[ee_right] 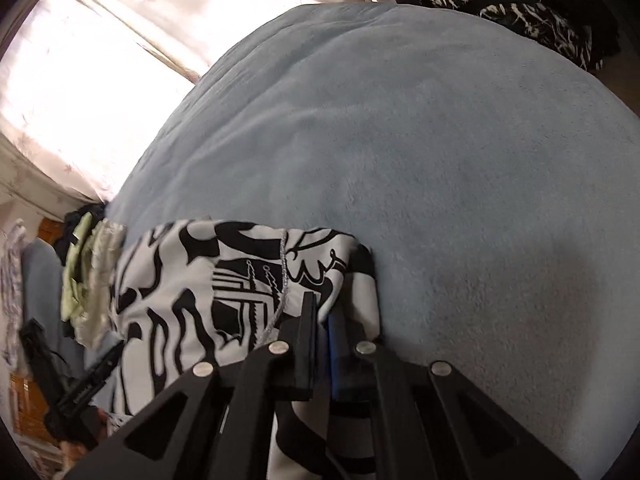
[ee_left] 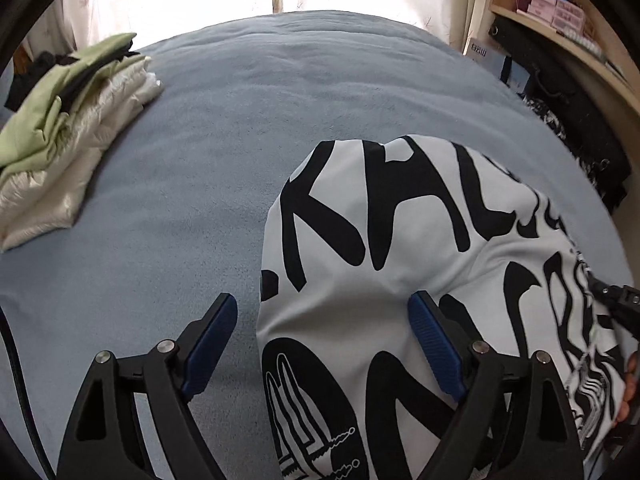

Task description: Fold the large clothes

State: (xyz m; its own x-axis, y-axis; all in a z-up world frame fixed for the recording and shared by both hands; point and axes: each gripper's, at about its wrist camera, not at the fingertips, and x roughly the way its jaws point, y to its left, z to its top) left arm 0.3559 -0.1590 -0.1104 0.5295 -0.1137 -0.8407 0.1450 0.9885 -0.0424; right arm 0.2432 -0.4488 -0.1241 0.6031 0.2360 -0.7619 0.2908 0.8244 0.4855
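Note:
A large white garment with bold black lettering (ee_left: 380, 240) lies bunched on the blue-grey bed blanket (ee_left: 220, 140). My left gripper (ee_left: 322, 300) is open just above it. Its blue-padded right finger rests on the cloth and its left finger is over bare blanket, so the garment's left edge runs between them. In the right wrist view my right gripper (ee_right: 320, 308) is shut on a fold at the right edge of the garment (ee_right: 180, 280). That same gripper (ee_left: 616, 300) shows at the far right of the left wrist view, with a hand behind it.
A stack of folded clothes, green on shiny cream (ee_left: 68, 132), sits at the bed's left side. A wooden shelf with boxes (ee_left: 560, 20) stands at the right. A dark patterned heap (ee_right: 520, 20) lies past the bed's far corner. Bright curtains (ee_right: 100, 80) hang behind the bed.

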